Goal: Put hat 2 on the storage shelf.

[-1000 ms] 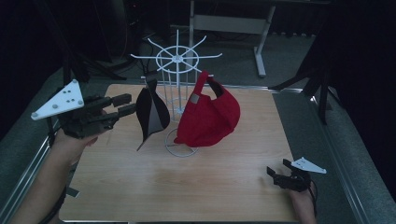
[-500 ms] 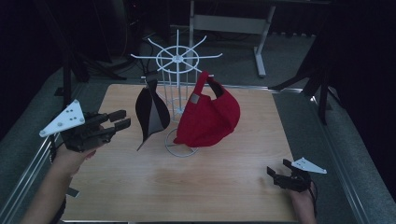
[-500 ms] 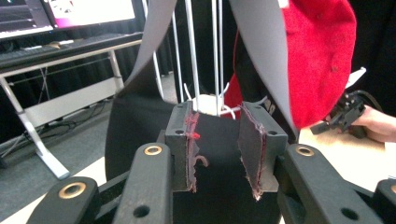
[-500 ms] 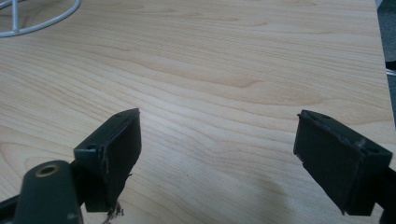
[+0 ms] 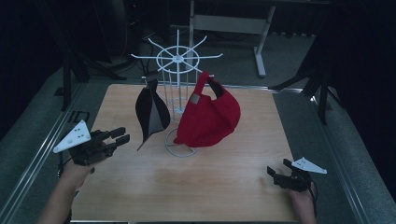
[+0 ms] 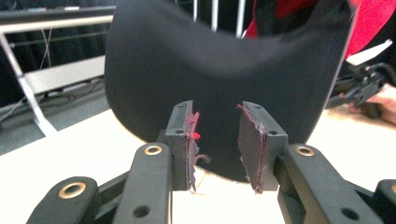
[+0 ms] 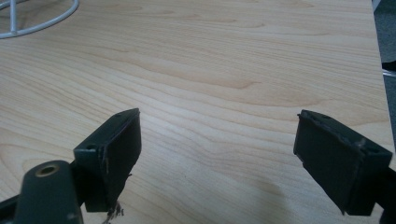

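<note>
Left gripper (image 5: 120, 138) sits low over the table (image 5: 224, 186), jaws pointing toward the black cap (image 5: 150, 112) that hangs from the white wire rack (image 5: 177, 60). In the left gripper view the jaws stand narrow with a clear gap between the pads (image 6: 250, 140), and nothing is between them; the black cap (image 6: 224, 79) hangs just ahead of the tips and above them, its lower edge curving down toward the gap. Whether that edge is the brim or the back of the crown is hard to tell from this angle; probably the brim, since it looks smooth and holds a firm curve. Right gripper (image 5: 276, 172) rests near the table's front edge, well apart from the rack, jaws wide and empty over bare wood in its own view (image 7: 215, 154). A red cap (image 5: 210, 119) hangs on the far side of the rack from the left gripper, touching or nearly touching the rack's stem. Handling judgement: the black cap is light; the crown is soft fabric that will fold and slip under a pinch, while the brim is stiffer and gives a flat, thin edge suited to the present narrow opening. Best hold would be the brim's lower edge, directly ahead of the pads, pinched square. The rack is light wire on a ring base (image 5: 180, 149) and may tip or slide if the cap is pulled sideways instead of lifted off its hook.
</note>
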Demonstrator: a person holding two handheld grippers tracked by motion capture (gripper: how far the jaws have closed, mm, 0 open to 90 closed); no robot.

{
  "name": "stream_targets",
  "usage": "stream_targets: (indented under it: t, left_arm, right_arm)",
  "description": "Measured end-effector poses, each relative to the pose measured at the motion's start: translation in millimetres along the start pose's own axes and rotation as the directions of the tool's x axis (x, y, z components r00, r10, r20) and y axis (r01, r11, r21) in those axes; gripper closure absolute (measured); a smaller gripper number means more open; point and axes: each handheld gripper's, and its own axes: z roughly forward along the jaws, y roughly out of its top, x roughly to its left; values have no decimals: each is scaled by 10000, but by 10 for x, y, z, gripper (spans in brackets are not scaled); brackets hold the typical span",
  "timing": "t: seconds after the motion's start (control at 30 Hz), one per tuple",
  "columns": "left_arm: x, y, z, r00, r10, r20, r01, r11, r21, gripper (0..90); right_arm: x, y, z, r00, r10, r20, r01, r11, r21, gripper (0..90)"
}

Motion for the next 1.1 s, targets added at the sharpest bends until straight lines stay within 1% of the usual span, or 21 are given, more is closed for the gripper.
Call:
stream_targets:
  t: [0.07, 0.2, 0.23, 0.43, 0.5, 0.6, 0.67, 0.8, 0.87, 0.93, 1.1]
  left_arm:
    - [1, -105, 9, 9999, -126, -53, 126, 9999, 49, 664]
    - [-3, -256, 24, 9996, -284, -48, 285, 9993, 223, 664]
    - [-3, -292, 26, 9993, -372, 19, 372, 9991, 224, 665]
    - [-22, -489, 46, 9976, -694, 17, 693, 9969, 384, 665]
    - [-36, -544, 53, 9976, -687, -47, 689, 9964, 497, 664]
    - [-55, -660, 64, 9964, -843, -45, 844, 9947, 583, 664]
    - [-70, -717, 69, 9962, -873, -40, 874, 9940, 663, 664]
    - [-103, -825, 58, 9940, -1097, -39, 1097, 9923, 578, 664]
    - [-117, -875, 53, 9942, -1073, -50, 1074, 9918, 698, 664]
    - [-129, -922, 49, 9933, -1148, -103, 1153, 9905, 748, 664]
    - [-124, -1017, 29, 9899, -1412, -120, 1417, 9875, 689, 665]
  right_arm:
    - [-1, 1, -2, 10000, -1, 16, 1, 10000, -19, 150]
    - [4, 2, -4, 10000, -21, 28, 21, 10000, -33, 150]
    - [5, 2, -3, 10000, -20, 25, 20, 10000, -25, 149]
    - [10, 3, -4, 10000, -3, 22, 3, 10000, -27, 150]
    - [11, 1, -2, 10000, -29, 32, 29, 10000, -5, 150]
    - [13, 1, -3, 10000, -27, 36, 27, 10000, -15, 149]
    - [12, 2, -4, 10000, -24, 42, 24, 10000, -19, 149]
    - [12, 4, -4, 10000, -32, 57, 33, 10000, -33, 149]
    - [12, 4, -4, 10000, -39, 78, 40, 10000, -43, 149]
    - [10, 4, -3, 10000, -29, 80, 29, 10000, -37, 149]
    - [12, 7, -2, 9999, -46, 125, 46, 10000, -27, 150]
